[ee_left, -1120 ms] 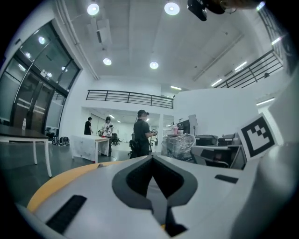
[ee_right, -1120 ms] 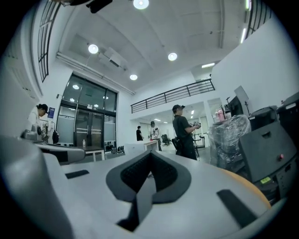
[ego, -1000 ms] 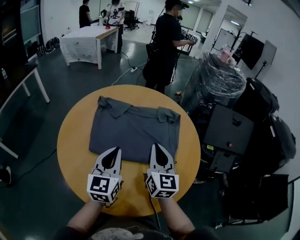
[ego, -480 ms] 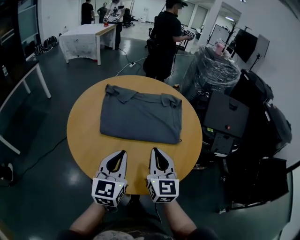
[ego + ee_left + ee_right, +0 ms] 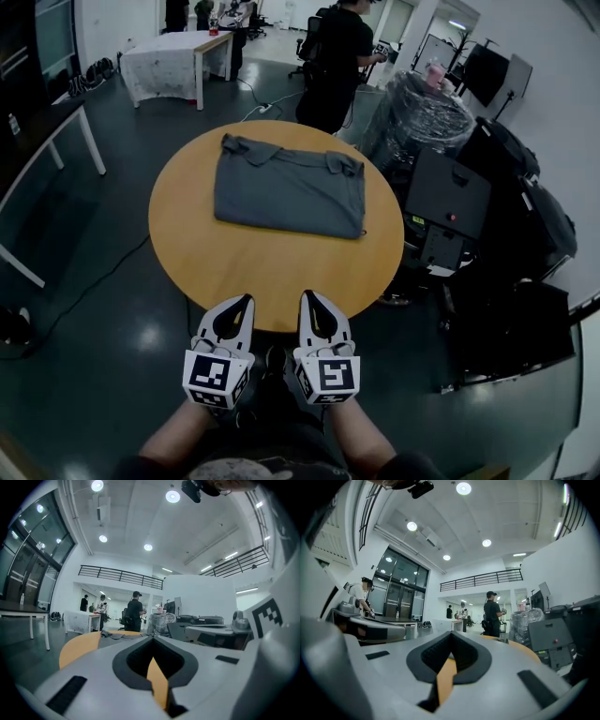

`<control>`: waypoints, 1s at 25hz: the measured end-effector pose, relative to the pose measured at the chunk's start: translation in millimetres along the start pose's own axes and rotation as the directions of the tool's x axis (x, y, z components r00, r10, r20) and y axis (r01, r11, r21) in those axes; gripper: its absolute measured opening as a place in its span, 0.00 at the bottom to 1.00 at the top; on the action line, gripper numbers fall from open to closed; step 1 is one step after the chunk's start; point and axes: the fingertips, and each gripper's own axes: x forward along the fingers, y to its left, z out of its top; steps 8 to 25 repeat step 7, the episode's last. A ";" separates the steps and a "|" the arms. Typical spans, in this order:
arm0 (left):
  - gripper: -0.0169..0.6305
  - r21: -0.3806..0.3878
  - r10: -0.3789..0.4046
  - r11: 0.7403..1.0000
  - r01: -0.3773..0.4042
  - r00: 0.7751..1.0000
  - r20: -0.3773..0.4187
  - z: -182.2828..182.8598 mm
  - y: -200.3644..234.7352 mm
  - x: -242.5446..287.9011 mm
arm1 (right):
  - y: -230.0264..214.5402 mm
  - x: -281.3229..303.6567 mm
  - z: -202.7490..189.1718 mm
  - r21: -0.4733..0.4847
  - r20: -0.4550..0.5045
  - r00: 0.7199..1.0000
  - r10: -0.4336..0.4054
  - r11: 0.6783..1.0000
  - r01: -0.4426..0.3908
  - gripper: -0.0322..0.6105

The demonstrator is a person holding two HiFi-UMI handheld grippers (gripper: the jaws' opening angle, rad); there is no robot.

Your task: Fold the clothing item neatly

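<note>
A grey shirt (image 5: 289,190) lies folded in a flat rectangle on the far half of the round wooden table (image 5: 272,272), collar and sleeves toward the far edge. My left gripper (image 5: 246,300) and right gripper (image 5: 307,296) hang side by side in front of the table's near edge, over the floor and well short of the shirt. Both are shut with nothing between their fingers. In the left gripper view the shut left gripper (image 5: 152,639) points level at the table (image 5: 79,646) and the shirt (image 5: 112,635). The right gripper (image 5: 451,633) is likewise shut, with the table (image 5: 520,648) beyond.
A person (image 5: 337,56) stands beyond the table. To the right are a plastic-wrapped stack (image 5: 427,117) and black equipment cases (image 5: 448,202). A white-covered table (image 5: 178,56) stands far left and a desk (image 5: 47,131) at the left edge. Dark floor surrounds the table.
Both grippers have drawn back from the shirt's near edge, across the bare wood and off the table. The shirt lies where it was, further from me in the view.
</note>
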 end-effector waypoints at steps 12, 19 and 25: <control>0.04 0.035 0.003 0.999 -0.002 1.000 -0.017 -6.2 7.4 -4.4 | -10.4 -14.8 -10.7 0.021 -0.040 0.998 -0.037 0.999 0.038 0.03; 0.04 0.035 0.003 0.999 -0.002 1.000 -0.017 -6.2 7.4 -4.4 | -10.4 -14.8 -10.7 0.021 -0.040 0.998 -0.037 0.999 0.038 0.03; 0.04 0.035 0.003 0.999 -0.002 1.000 -0.017 -6.2 7.4 -4.4 | -10.4 -14.8 -10.7 0.021 -0.040 0.998 -0.037 0.999 0.038 0.03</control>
